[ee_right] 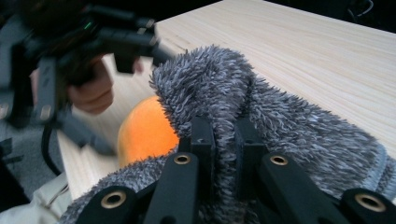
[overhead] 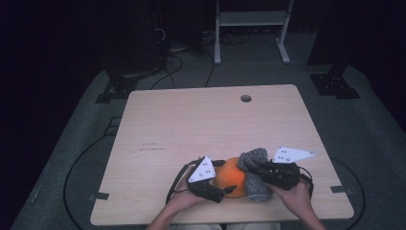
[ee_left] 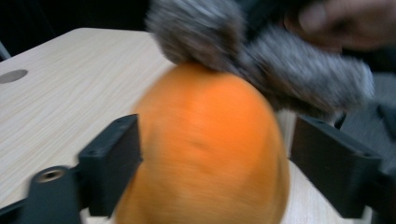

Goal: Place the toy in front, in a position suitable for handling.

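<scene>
Right gripper (ee_right: 224, 140) – sock (overhead: 254, 172) lengthwise toward person.

Black hand-held gripper (overhead: 229, 188) each hand; grey three-cornered plates, brass-ringed screw holes, black trailing cables.

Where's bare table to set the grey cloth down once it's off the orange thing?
Free: the wide stretch of the light wooden table from the round cable hole down to the grippers. Crowded: the near edge, where the round orange object, fluffy grey cloth, left gripper and right gripper bunch together.
</scene>
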A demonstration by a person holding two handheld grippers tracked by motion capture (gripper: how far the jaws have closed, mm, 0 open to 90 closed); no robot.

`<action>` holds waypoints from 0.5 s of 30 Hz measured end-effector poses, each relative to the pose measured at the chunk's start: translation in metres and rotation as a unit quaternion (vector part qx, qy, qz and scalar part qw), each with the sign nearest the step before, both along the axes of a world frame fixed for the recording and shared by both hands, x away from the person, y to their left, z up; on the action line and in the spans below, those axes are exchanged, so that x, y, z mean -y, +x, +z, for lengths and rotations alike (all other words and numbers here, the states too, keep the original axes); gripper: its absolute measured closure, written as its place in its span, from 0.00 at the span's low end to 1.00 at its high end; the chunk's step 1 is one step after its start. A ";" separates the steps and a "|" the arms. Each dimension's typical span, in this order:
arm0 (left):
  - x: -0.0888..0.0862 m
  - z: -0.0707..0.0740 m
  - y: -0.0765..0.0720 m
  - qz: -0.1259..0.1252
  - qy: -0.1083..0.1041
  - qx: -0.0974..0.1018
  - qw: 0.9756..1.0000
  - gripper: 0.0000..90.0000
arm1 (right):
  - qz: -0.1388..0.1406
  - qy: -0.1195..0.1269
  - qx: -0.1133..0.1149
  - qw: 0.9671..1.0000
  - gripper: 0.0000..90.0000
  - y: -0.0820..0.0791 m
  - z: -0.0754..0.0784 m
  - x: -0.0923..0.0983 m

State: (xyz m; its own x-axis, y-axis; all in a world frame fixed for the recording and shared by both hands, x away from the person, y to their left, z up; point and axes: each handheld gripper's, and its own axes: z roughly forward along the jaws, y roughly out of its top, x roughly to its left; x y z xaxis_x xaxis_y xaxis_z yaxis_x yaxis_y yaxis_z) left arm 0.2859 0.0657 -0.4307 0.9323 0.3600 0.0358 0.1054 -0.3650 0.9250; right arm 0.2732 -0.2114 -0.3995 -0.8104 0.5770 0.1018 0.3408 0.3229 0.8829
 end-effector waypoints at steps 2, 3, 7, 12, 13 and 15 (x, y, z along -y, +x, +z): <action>-0.001 -0.004 0.006 0.001 0.013 -0.028 1.000 0.13 | 0.001 0.003 0.000 1.000 0.90 -0.001 -0.001 0.002; 0.000 -0.008 0.008 -0.006 0.019 -0.044 0.999 0.16 | 0.002 0.008 -0.006 1.000 0.90 0.000 -0.002 0.004; 0.003 -0.009 0.004 -0.003 0.019 -0.030 0.999 0.27 | -0.028 0.008 -0.025 0.999 0.90 0.010 -0.009 0.019; 0.007 -0.001 -0.005 0.015 0.022 0.018 0.999 0.42 | -0.045 0.020 -0.017 0.999 0.90 0.005 0.002 0.027; 0.008 0.002 -0.007 0.019 0.021 0.027 0.999 0.44 | -0.039 0.026 -0.009 0.999 0.90 0.001 0.007 0.023; 0.012 0.006 -0.013 0.026 0.037 0.058 0.997 0.45 | -0.018 0.031 0.008 0.999 0.90 -0.006 0.015 0.012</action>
